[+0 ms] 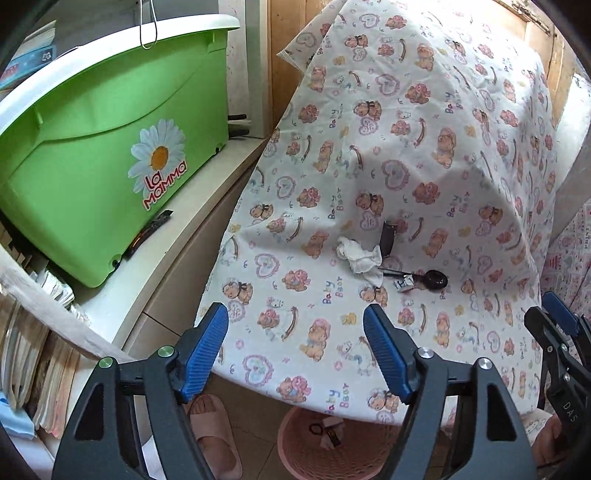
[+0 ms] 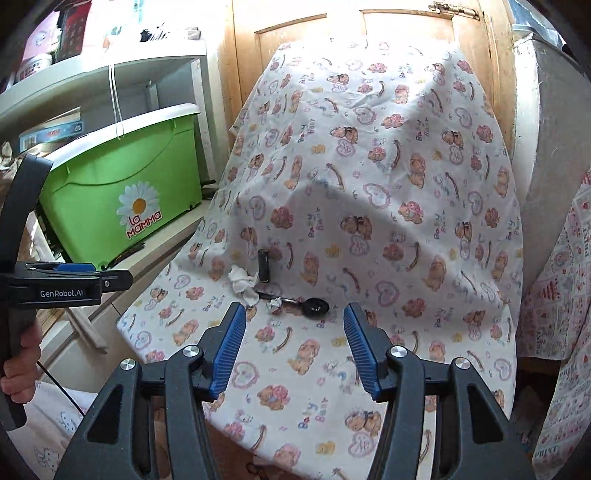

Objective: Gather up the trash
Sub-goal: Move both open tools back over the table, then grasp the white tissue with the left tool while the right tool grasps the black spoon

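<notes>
On a chair covered with a bear-print cloth (image 1: 406, 166) lie a crumpled white tissue (image 1: 360, 258), a small dark cylinder (image 1: 388, 236), a black spoon (image 1: 432, 278) and a small crumpled wrapper (image 1: 404, 283). They also show in the right wrist view: tissue (image 2: 242, 278), cylinder (image 2: 264, 266), spoon (image 2: 314, 306), wrapper (image 2: 274, 305). My left gripper (image 1: 295, 350) is open and empty, near the chair's front edge, short of the tissue. My right gripper (image 2: 294, 347) is open and empty, just short of the spoon. A pink basket (image 1: 295, 443) with some trash stands on the floor under the seat's front.
A green La Mamma bin (image 1: 110, 147) sits on a white shelf (image 1: 177, 251) to the left. Stacked papers (image 1: 33, 350) are at lower left. A pink slipper (image 1: 214, 435) is on the floor. A wooden door (image 2: 406, 29) is behind the chair. The left gripper shows side-on at left (image 2: 66, 280).
</notes>
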